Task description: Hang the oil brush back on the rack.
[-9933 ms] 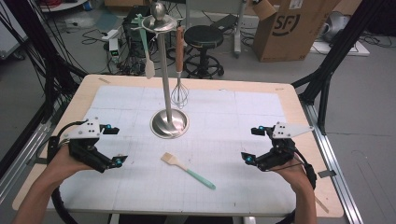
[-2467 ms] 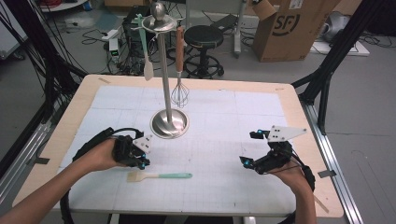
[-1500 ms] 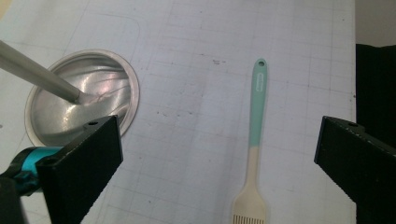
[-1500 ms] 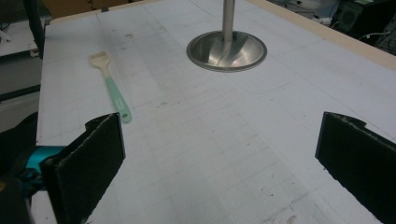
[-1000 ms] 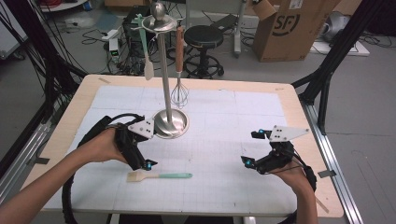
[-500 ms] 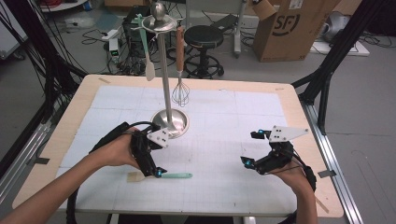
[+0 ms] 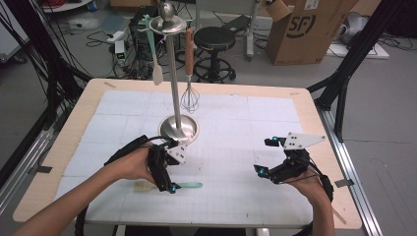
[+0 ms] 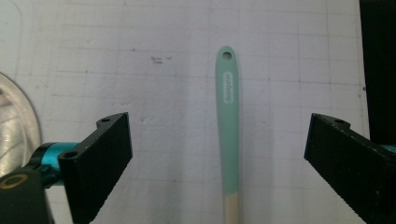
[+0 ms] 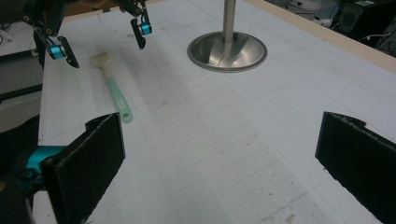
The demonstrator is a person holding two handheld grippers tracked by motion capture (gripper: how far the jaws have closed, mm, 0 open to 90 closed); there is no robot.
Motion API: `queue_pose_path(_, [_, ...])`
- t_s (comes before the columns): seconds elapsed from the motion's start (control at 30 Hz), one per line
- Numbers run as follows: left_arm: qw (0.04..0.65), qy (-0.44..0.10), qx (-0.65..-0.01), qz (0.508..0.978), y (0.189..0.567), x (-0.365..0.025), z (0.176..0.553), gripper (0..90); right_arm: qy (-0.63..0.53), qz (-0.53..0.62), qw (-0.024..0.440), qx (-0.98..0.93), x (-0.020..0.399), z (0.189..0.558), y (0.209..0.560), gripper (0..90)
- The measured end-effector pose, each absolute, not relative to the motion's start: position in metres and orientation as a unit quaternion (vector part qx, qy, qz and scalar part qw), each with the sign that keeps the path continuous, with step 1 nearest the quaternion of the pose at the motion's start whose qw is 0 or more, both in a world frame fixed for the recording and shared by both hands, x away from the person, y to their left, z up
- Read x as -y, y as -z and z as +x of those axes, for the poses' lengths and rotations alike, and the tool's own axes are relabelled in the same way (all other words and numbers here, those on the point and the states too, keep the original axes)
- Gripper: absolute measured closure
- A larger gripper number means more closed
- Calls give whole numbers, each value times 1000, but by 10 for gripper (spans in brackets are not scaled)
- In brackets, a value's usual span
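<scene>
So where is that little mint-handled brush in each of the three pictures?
High view: the brush lies low and left of centre, under the left gripper.
Left gripper view: centre, handle pointing up between open jaws.
Right gripper view: upper left.
Shared landmark: the steel stand base.

Between my matt black jaw pads lies the brush (image 8: 229, 126) — its mint handle looks like smooth, faintly glossy silicone or plastic, paling to bare wood at the lower edge. The stand's base (image 7: 179, 129), centre frame, is polished metal. The mat (image 7: 231, 162) is matt, scuffed white; the table rim (image 7: 78, 115) looks like wood — I think.
</scene>
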State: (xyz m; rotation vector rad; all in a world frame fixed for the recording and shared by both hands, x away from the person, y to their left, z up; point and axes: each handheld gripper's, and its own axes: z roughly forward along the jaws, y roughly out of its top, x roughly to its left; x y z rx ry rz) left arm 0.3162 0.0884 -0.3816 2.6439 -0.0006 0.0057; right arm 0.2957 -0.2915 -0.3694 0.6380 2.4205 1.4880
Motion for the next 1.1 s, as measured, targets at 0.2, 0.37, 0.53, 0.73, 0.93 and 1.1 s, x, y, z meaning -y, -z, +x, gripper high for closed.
queue_pose_path(0.2, [226, 6, -2, 974, 390, -90, 314, 150, -509, 220, 114, -825, 292, 295, 369, 0])
queue_pose_path(0.37, [209, 12, 3, 978, 394, -88, 314, 214, -508, 220, 114, -825, 293, 295, 369, 0])
queue_pose_path(0.53, [191, 20, 6, 981, 397, -89, 314, 282, -507, 220, 113, -825, 292, 294, 369, 0])
queue_pose_path(0.73, [177, 32, 9, 984, 399, -90, 313, 355, -507, 221, 115, -825, 293, 295, 370, 0])
queue_pose_path(0.93, [151, 38, 10, 988, 405, -86, 311, 456, -508, 218, 116, -825, 293, 294, 370, 0])
queue_pose_path(1.1, [141, 43, 10, 989, 406, -87, 311, 515, -508, 221, 113, -825, 293, 294, 370, 0])
